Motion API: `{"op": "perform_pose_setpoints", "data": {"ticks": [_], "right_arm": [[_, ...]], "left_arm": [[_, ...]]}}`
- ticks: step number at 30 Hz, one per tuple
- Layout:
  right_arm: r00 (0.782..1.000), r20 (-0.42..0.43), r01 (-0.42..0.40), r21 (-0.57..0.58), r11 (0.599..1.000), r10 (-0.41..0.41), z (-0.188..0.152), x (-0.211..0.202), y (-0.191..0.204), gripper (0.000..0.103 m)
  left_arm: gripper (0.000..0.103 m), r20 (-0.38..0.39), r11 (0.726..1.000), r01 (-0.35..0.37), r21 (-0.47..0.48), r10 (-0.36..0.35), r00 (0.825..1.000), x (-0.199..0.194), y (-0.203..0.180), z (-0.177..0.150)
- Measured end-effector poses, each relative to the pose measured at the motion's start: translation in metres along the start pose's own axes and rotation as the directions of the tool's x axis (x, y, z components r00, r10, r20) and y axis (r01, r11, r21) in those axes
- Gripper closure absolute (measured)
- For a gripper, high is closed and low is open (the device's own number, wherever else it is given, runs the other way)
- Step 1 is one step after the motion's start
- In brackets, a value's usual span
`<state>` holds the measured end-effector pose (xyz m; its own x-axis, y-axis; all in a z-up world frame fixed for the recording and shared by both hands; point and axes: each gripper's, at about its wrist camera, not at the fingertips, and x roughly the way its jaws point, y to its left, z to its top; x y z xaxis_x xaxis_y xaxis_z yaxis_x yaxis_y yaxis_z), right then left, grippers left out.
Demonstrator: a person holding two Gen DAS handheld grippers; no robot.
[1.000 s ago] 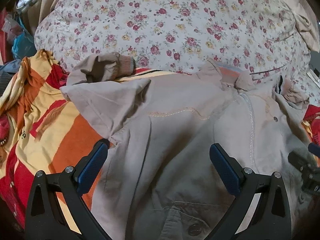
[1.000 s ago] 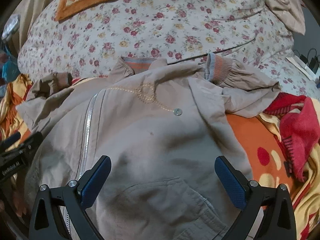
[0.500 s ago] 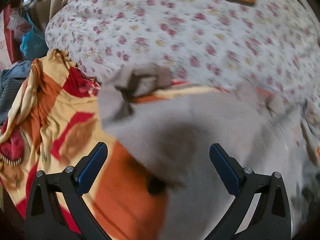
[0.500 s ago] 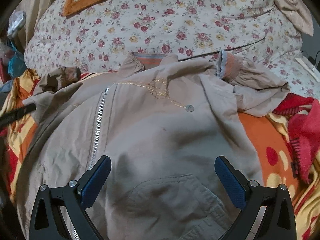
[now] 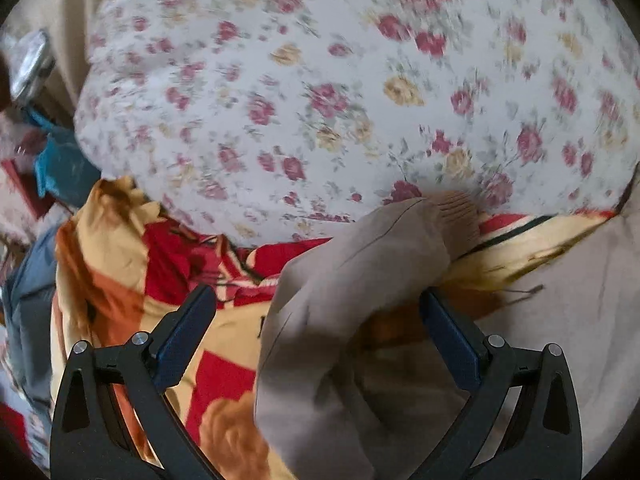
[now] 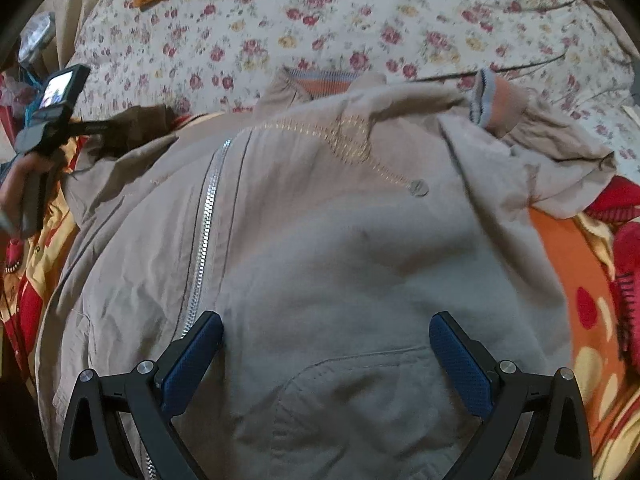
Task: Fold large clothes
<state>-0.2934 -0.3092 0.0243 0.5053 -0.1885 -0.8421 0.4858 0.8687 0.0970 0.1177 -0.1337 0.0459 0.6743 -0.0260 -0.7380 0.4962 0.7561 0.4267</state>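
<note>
Jacket (image 6: 320, 240): tan, zip-front, spread face up on a blanket; fills most of the right wrist view.
Zip (image 6: 206, 216): silver, closed, runs from collar down toward the left blue pad of the right gripper.
Collar (image 6: 320, 82): ribbed, orange lining, at far edge, touching the floral quilt.
Snap (image 6: 418, 189): small round metal one on chest, at end of a stitched gold line.
Pocket (image 6: 360, 364): curved seam, between the right gripper's pads.
R sleeve (image 6: 532, 136): folded in over the chest edge, ribbed cuff pointing to collar.
L sleeve (image 5: 360, 280): bunched, raised off the blanket w/ ribbed cuff (image 5: 458, 210) at far end, against the quilt.
Left gripper (image 5: 320, 322): fingers spread wide, released; sleeve lies between them, nearer the right-hand pad. Can't tell if pad touches cloth. Left wrist view blurred.
Right gripper (image 6: 326, 344): fingers wide apart, holding nothing; over jacket's lower front, beside zip.
Blanket (image 5: 132, 280): red, orange, yellow print, under jacket, showing on both sides.
Quilt (image 5: 340, 80): white w/ red and yellow flowers, beyond jacket.
Other rig (image 6: 52, 116): left gripper's body w/ small lit screen, seen at left edge of right wrist view, by the L sleeve.
</note>
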Motion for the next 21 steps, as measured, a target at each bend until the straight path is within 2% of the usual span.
{"op": "perform_pose_setpoints", "data": {"ticks": [1, 2, 4, 6, 9, 11, 14, 15, 17, 18, 19, 20, 21], "right_arm": [[1.000, -0.003, 0.005, -0.008, 1.000, -0.005, 0.000, 0.002, 0.001, 0.001], [1.000, -0.004, 0.008, -0.014, 1.000, -0.008, 0.000, 0.003, 0.001, 0.001], [1.000, -0.003, 0.012, -0.023, 1.000, -0.012, -0.001, 0.005, 0.002, 0.001], [1.000, 0.001, 0.009, -0.022, 1.000, -0.009, -0.001, 0.006, 0.001, 0.001], [1.000, 0.004, 0.006, -0.020, 1.000, -0.006, -0.001, 0.007, -0.001, 0.001], [1.000, 0.003, 0.005, -0.015, 1.000, -0.005, -0.001, 0.005, -0.002, 0.001], [1.000, 0.010, -0.003, 0.004, 1.000, 0.003, 0.000, 0.001, -0.005, 0.001], [1.000, 0.016, -0.004, 0.008, 1.000, 0.004, 0.001, -0.001, -0.006, 0.001], [0.999, 0.032, -0.008, 0.028, 1.000, 0.007, 0.000, -0.006, -0.010, 0.001], [0.999, 0.041, -0.009, 0.036, 0.999, 0.007, 0.000, -0.010, -0.012, 0.001], [0.999, 0.050, -0.009, 0.042, 0.999, 0.007, -0.001, -0.013, -0.013, 0.001], [0.998, 0.058, -0.008, 0.048, 0.999, 0.005, -0.001, -0.016, -0.015, 0.001], [0.998, 0.064, -0.006, 0.052, 0.999, 0.003, -0.002, -0.018, -0.016, 0.001]], "left_arm": [[0.022, -0.012, 1.000, -0.005, 0.029, 0.005, 1.000, 0.005, -0.005, 0.002], [0.055, -0.031, 0.999, -0.008, 0.048, 0.009, 0.999, 0.010, -0.008, 0.003], [0.092, -0.097, 1.000, 0.013, 0.028, -0.010, 0.995, 0.022, -0.006, 0.002], [0.095, -0.117, 0.994, 0.093, -0.055, -0.099, 0.988, 0.023, 0.004, 0.002], [0.096, -0.071, 0.974, 0.174, -0.144, -0.186, 0.980, 0.005, 0.023, 0.003], [0.096, -0.028, 0.945, 0.263, -0.194, -0.273, 0.962, -0.018, 0.032, 0.005], [0.097, 0.056, 0.911, 0.367, -0.190, -0.363, 0.930, -0.063, 0.032, 0.014], [0.097, 0.083, 0.894, 0.405, -0.191, -0.397, 0.914, -0.079, 0.031, 0.018], [0.097, 0.145, 0.855, 0.481, -0.194, -0.460, 0.876, -0.114, 0.024, 0.028], [0.097, 0.179, 0.822, 0.533, -0.202, -0.504, 0.845, -0.132, 0.022, 0.031], [0.097, 0.206, 0.783, 0.587, -0.206, -0.552, 0.808, -0.150, 0.017, 0.034], [0.097, 0.237, 0.731, 0.651, -0.207, -0.608, 0.758, -0.167, 0.013, 0.035], [0.097, 0.261, 0.698, 0.687, -0.200, -0.638, 0.724, -0.181, 0.008, 0.035]]}}
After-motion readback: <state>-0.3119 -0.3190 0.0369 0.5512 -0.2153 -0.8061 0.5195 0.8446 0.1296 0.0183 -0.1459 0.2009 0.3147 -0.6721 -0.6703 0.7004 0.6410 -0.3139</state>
